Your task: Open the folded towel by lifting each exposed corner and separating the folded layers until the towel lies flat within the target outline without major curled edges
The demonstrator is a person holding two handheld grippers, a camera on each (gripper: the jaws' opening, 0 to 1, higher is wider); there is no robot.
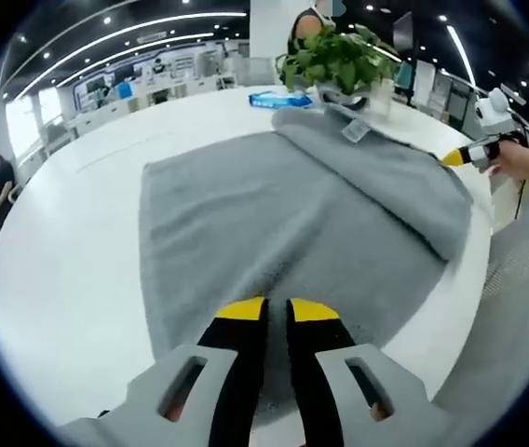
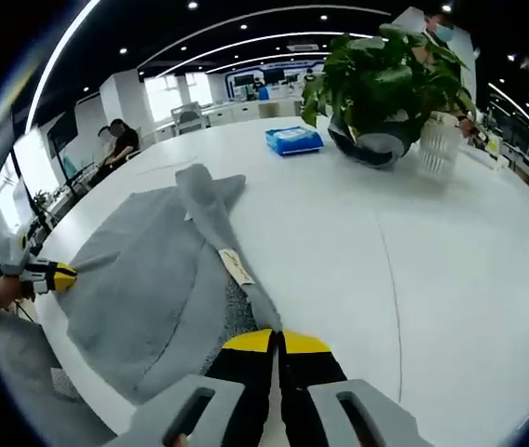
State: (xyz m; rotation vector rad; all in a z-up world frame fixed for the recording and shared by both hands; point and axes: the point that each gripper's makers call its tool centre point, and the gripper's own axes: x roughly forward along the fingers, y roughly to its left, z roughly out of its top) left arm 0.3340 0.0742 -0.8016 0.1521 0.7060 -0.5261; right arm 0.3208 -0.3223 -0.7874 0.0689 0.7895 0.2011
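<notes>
The grey towel [image 1: 274, 233] lies on the white counter [image 1: 78, 233], partly unfolded: in the left gripper view one flap is folded back over the far right portion, and a small white sewn-in label [image 1: 355, 131] shows near the far corner — its writing is too small to read. In the right gripper view the towel [image 2: 143, 279] is drawn into a ridge running toward the camera, with the label [image 2: 237, 266] lying along it. The left hand-held gripper [image 1: 277, 312] is closed on the towel's near edge, jaws almost touching over the fabric. The right hand-held gripper [image 2: 276, 343] is closed on the end of the towel's ridge. Each gripper also appears in the other's view at the towel's opposite edge — the right one [image 1: 453, 158] held by a hand [image 1: 525, 160], the left one [image 2: 60, 275]. Beyond the towel stand a potted plant [image 2: 381, 79], a blue packet [image 2: 293, 140] with unreadable print, and a white ribbed container [image 2: 439, 144]. A person [image 2: 120, 142] sits at a distant desk.
</notes>
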